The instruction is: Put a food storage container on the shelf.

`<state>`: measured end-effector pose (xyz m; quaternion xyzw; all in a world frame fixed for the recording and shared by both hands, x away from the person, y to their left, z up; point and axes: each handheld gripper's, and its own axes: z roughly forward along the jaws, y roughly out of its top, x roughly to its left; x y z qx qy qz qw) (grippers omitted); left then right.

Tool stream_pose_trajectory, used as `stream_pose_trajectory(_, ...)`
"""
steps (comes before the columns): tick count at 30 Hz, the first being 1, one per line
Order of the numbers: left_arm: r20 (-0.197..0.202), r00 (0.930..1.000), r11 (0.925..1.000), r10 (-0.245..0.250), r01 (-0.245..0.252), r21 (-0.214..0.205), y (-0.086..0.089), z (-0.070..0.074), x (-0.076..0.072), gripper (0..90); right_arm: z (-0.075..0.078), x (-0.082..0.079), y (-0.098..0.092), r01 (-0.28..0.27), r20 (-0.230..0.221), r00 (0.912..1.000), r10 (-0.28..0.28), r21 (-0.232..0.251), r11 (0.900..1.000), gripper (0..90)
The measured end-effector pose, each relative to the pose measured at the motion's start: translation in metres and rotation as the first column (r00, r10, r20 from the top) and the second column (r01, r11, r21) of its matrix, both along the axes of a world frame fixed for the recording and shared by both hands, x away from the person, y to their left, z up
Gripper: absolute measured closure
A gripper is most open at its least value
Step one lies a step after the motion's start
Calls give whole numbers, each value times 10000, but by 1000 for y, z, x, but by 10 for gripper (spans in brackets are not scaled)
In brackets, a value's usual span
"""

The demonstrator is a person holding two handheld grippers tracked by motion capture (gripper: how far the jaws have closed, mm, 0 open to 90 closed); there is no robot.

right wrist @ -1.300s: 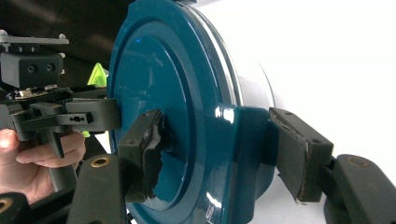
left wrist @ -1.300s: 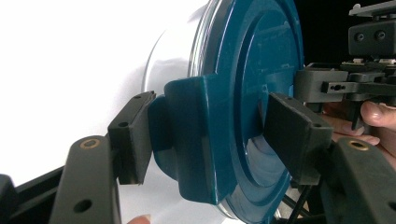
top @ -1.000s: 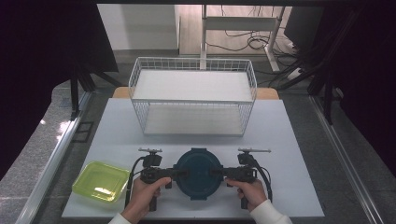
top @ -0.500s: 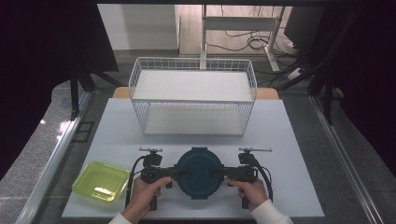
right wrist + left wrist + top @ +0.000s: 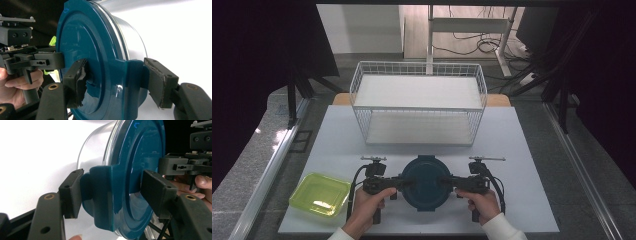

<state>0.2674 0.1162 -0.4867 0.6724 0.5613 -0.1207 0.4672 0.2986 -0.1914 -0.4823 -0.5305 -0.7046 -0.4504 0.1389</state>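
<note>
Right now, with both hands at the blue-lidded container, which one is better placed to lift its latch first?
Right, narrowly. On the right gripper both fingers press the blue lid, one on its top, one on the latch. The left gripper straddles its latch, but its top finger seems to stand off.

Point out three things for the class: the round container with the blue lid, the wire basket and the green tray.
Round container [image 5: 426, 181], high view, middle of its blue lid.
Wire basket [image 5: 418, 64], high view, far top rim.
Green tray [image 5: 320, 194], high view, its see-through floor.
</note>
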Motion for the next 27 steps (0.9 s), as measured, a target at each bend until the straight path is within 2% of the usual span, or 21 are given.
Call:
stream_pose_trajectory(12,140,9999,9999,35,-34,-113,0,9,5,367,12,5,1,-18,294,9996,21,-97,10000,371)
stream_pose_trajectory(27,560,9984,9999,3,5,-152,-2,37,14,370,42,14,-3,-39,814,9967,48,-119,9999,371)
